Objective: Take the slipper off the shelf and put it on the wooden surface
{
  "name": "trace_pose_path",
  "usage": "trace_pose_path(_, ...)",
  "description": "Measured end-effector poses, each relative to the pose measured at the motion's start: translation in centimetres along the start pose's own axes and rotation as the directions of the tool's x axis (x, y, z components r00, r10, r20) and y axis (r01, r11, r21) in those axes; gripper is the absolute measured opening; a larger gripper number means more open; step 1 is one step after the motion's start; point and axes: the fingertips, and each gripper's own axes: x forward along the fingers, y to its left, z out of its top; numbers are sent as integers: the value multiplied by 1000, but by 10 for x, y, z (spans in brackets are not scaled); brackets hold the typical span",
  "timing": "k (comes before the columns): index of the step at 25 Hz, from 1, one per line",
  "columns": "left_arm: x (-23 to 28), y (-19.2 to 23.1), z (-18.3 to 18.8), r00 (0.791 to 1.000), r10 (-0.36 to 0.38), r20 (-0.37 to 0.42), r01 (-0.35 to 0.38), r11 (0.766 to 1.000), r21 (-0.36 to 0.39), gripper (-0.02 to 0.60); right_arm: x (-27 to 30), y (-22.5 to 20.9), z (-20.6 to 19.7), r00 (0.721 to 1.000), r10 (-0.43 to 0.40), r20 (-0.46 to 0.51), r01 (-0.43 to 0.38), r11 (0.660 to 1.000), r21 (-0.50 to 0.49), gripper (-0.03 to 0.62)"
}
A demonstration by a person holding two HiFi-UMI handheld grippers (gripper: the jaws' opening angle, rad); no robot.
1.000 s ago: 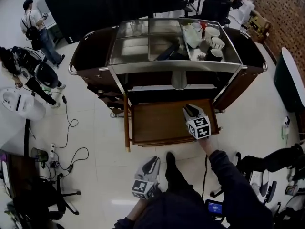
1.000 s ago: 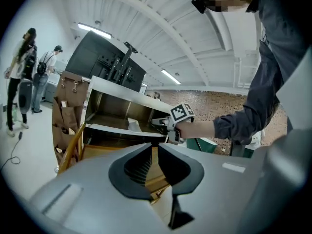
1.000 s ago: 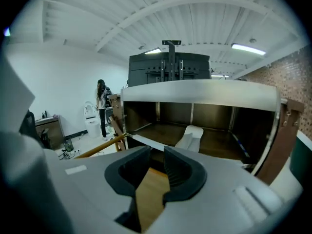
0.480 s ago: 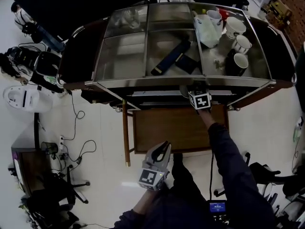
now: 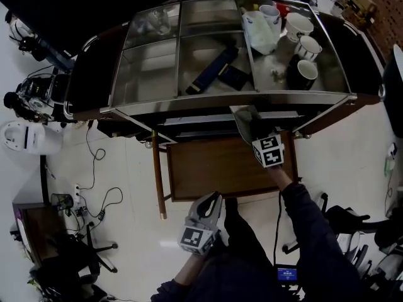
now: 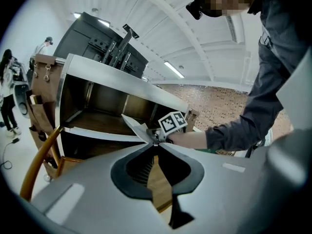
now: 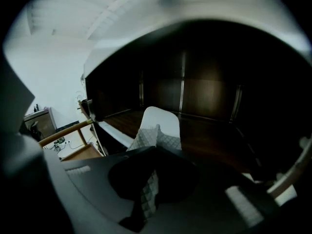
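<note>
A white slipper [image 5: 244, 119] with a quilted upper pokes out from under the cart's glass top, at the front of the dark shelf [image 7: 209, 135]. My right gripper [image 5: 255, 134] is shut on it; in the right gripper view the quilted fabric [image 7: 157, 136] is pinched between the jaws of my right gripper [image 7: 151, 152]. The pulled-out wooden surface [image 5: 208, 168] lies just below and in front. My left gripper [image 5: 212, 201] hangs near my body, shut and holding nothing. From the left gripper view, the tips of my left gripper [image 6: 156, 143] meet, and beyond them shows the slipper [image 6: 132, 126].
On the cart's glass top [image 5: 151, 74] stand several mugs [image 5: 301, 46], a pale bag [image 5: 258, 30] and dark flat items [image 5: 215, 68]. Cables [image 5: 94, 194] trail over the floor to the left, beside a white object [image 5: 22, 137].
My right gripper reached from over the wooden surface in under the glass top, then drew back slightly; the slipper now shows in its jaws. The left gripper has hardly moved.
</note>
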Motion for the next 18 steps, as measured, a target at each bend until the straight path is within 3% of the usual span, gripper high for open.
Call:
trace_pose_path(5,-28,-21,-10,1000,-31,-3,31,1000,5,44,-111,39,-93,995,-94,11,94,994,53,5)
trace_pose_path(8,-54,-31,-24,999,-51,-8,51,999,17,43,-131,50,-168,982,-164,-96,171,983,66,3)
trace_pose_path(11,-92,-39,-42,997,-69,-14,70,997,34,41,-115,45,-233,948,-189,-257,214,974,73,8)
trace_pose_path(14,-131,-41,-57,997,-64,-31,65,996,53,41,-115,42,-241,922,-204,-328,264,953,151,106)
trace_pose_path(18,-180,-47,-70,998,-62,-9,62,997,44,41,-167,90,-204,958,-206,-202,245,949,197,107)
